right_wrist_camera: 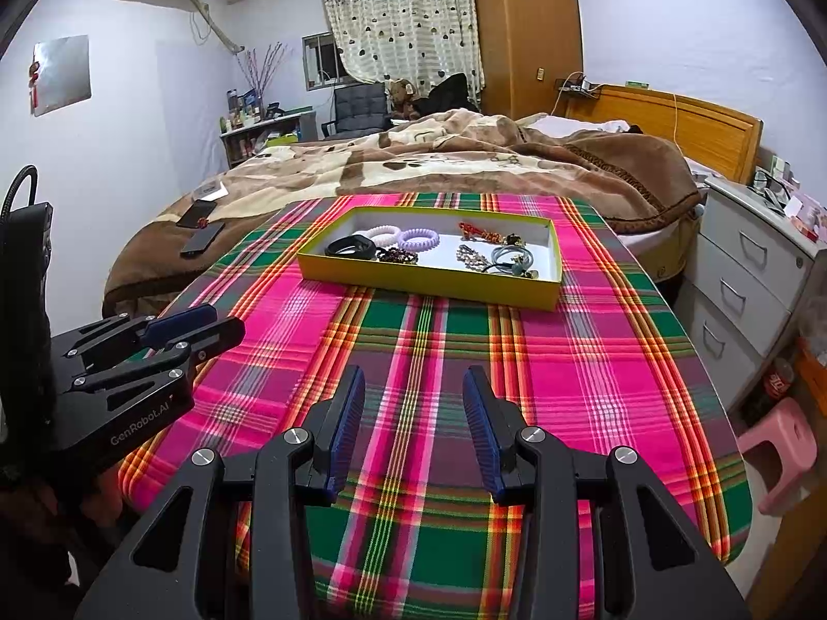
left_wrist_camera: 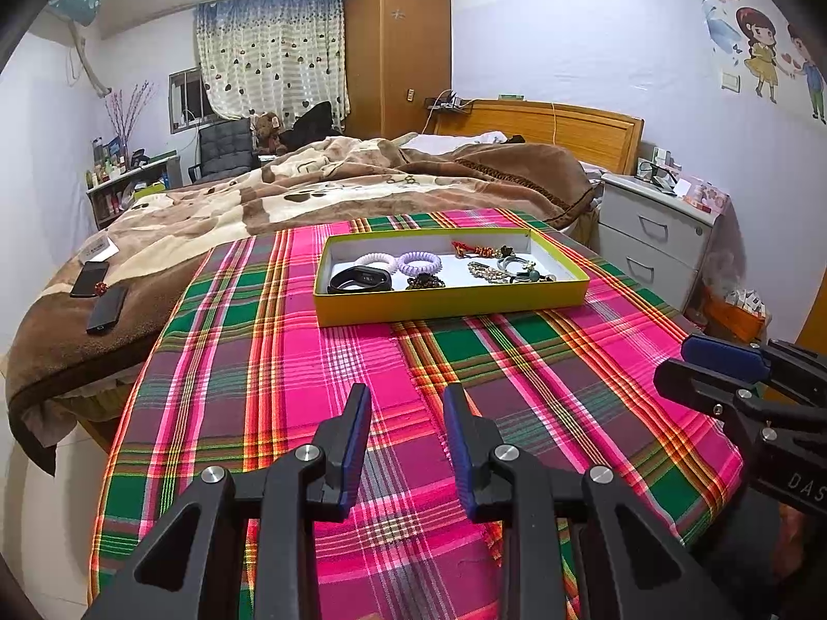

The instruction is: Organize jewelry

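Note:
A yellow-green shallow box (left_wrist_camera: pixel 449 301) (right_wrist_camera: pixel 424 287) with a white inside sits on the far half of the plaid-covered table. In it lie a black wristband (left_wrist_camera: pixel 359 279) (right_wrist_camera: pixel 351 247), a white coil hair tie (left_wrist_camera: pixel 374 260), a lilac coil hair tie (left_wrist_camera: pixel 419 262) (right_wrist_camera: pixel 418 238), a dark bead bracelet (left_wrist_camera: pixel 425 281), a red-orange piece (left_wrist_camera: pixel 470 248) (right_wrist_camera: pixel 473 230), a gold chain (left_wrist_camera: pixel 486 271) and grey hair ties (left_wrist_camera: pixel 517 264) (right_wrist_camera: pixel 509 253). My left gripper (left_wrist_camera: pixel 408 403) is open and empty over the near cloth. My right gripper (right_wrist_camera: pixel 413 387) is open and empty, also short of the box.
The plaid cloth (left_wrist_camera: pixel 362 372) covers the table up to a bed with a brown blanket (left_wrist_camera: pixel 310 191). Two phones (left_wrist_camera: pixel 98 294) lie on the blanket at left. White drawers (right_wrist_camera: pixel 744 279) and a pink stool (right_wrist_camera: pixel 780 449) stand at right.

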